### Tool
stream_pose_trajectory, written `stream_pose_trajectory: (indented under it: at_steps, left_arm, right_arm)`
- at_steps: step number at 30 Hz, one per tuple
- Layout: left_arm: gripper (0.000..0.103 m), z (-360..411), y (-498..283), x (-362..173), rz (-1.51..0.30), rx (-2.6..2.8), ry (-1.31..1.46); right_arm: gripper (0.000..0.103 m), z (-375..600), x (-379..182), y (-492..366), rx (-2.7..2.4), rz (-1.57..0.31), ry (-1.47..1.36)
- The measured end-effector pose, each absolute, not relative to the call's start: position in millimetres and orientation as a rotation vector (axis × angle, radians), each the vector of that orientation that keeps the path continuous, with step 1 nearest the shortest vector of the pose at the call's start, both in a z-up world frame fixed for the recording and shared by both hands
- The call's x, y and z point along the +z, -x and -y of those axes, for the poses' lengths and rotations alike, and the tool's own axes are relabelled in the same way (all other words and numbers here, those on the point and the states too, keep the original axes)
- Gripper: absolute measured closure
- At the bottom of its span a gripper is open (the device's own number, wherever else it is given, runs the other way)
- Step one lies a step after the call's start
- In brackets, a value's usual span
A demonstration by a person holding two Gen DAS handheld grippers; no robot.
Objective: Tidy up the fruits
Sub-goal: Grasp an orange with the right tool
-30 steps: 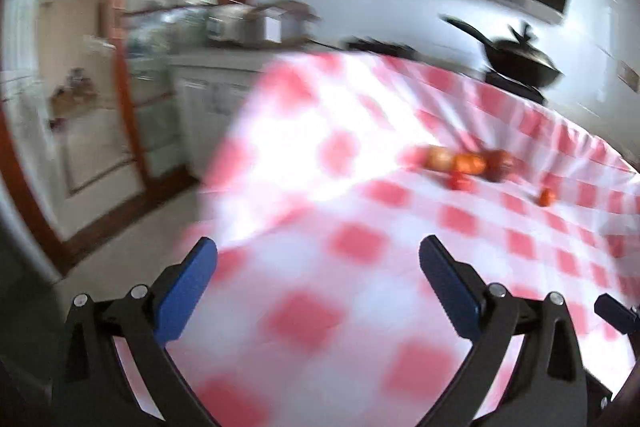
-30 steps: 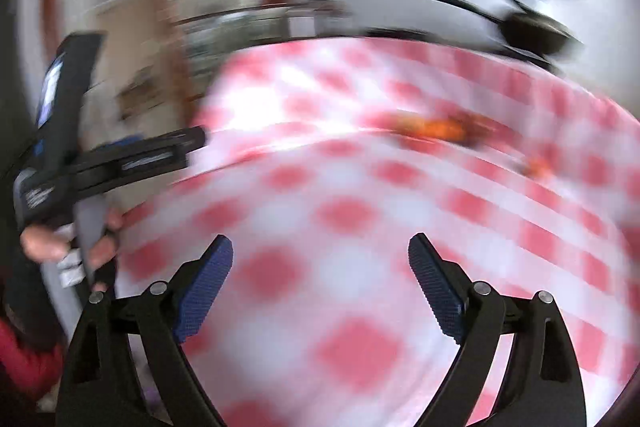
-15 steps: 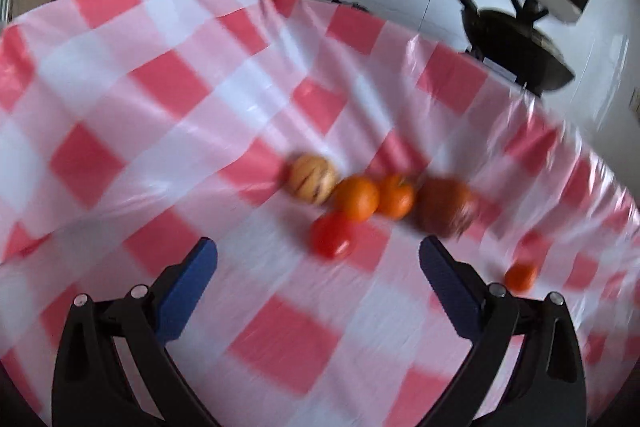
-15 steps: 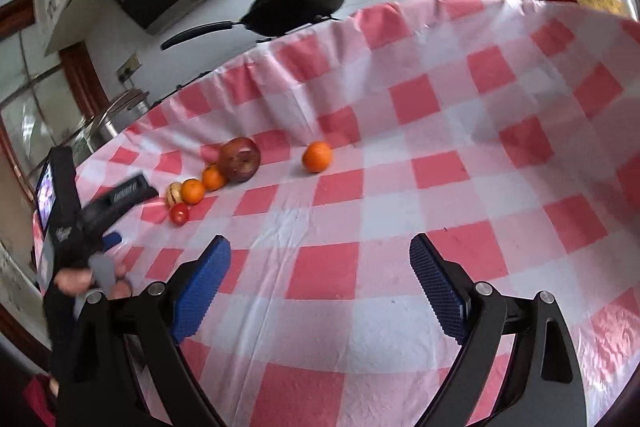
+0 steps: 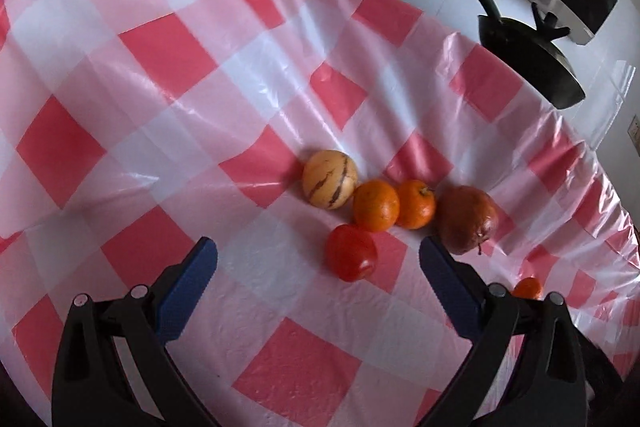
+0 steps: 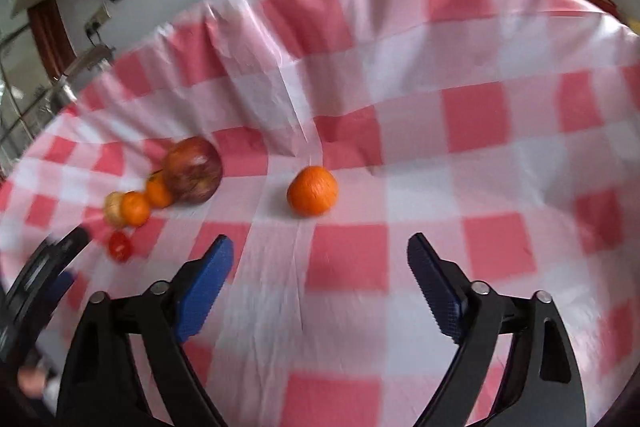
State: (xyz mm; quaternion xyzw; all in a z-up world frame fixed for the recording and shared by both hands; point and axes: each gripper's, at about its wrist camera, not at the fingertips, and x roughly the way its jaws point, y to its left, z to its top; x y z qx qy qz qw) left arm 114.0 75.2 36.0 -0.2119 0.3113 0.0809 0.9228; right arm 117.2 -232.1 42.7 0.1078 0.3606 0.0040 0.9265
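Facing the fruit from opposite ends of the row, both tools were empty. The landmark was the large reddish-brown round fruit [image 6: 193,175] at the end of a touching line on the bench under its red-and-white checked plastic cloth [image 6: 472,115]. Running away from that fruit lay two small oranges [image 5: 376,205], then the pale yellow fruit with dark stripes [image 5: 329,179]; a red tomato [image 5: 351,253] sat just in front of the line. A lone bright orange [image 6: 312,190] lay apart from the landmark, on its far side from the row.

The right tool [image 6: 320,255] was released, its jaws closing slightly with nothing between them, and the lone orange lay straight ahead of its gap, near but not reached. The left tool [image 5: 318,259] was released and empty, with the tomato just ahead of its gap, towards the right-hand finger.

Judgement: the right hand was nearer the stray orange and better placed to bring it to the row. Being round, that orange favoured no particular grip direction.
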Motion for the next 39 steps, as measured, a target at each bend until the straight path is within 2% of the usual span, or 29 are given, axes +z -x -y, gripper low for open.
stream_pose_trajectory:
  at_steps: [5, 8, 11, 12, 23, 26, 31, 33, 35, 36, 39]
  left_arm:
    - [0.002, -78, -118, 34, -0.662, 0.169, 0.442]
    - [0.002, -78, -119, 32, -0.676, 0.167, 0.437]
    - [0.002, -77, -119, 31, -0.690, 0.166, 0.429]
    - [0.002, -78, -118, 30, -0.698, 0.164, 0.426]
    - [0.002, -85, -131, 26, -0.758, 0.168, 0.367]
    - [0.002, -85, -140, 23, -0.785, 0.167, 0.351]
    - [0.002, -61, -153, 27, -0.772, 0.117, 0.241]
    - [0.008, -50, -164, 27, -0.788, 0.116, 0.183]
    - [0.029, -46, -175, 20, -0.846, 0.121, 0.159]
    - [0.036, -47, -178, 17, -0.869, 0.122, 0.164]
    - [0.044, -48, -180, 17, -0.876, 0.134, 0.147]
  right_arm:
    - [0.028, 219, 28, -165, -0.047, -0.790, -0.158]
    - [0.038, 214, 21, -181, -0.044, -0.823, -0.126]
    - [0.061, 210, 17, -186, -0.045, -0.854, -0.076]
    - [0.064, 210, 18, -183, -0.037, -0.849, -0.071]
    - [0.064, 237, 24, -123, 0.033, -0.638, -0.404]
    - [0.064, 254, 14, -121, 0.051, -0.641, -0.509]
    - [0.064, 250, 17, -131, 0.054, -0.634, -0.490]
    - [0.064, 248, 24, -135, 0.060, -0.636, -0.494]
    - [0.064, 254, 24, -133, 0.065, -0.638, -0.523]
    - [0.064, 255, 25, -134, 0.067, -0.637, -0.531]
    - [0.064, 257, 22, -134, 0.066, -0.644, -0.544]
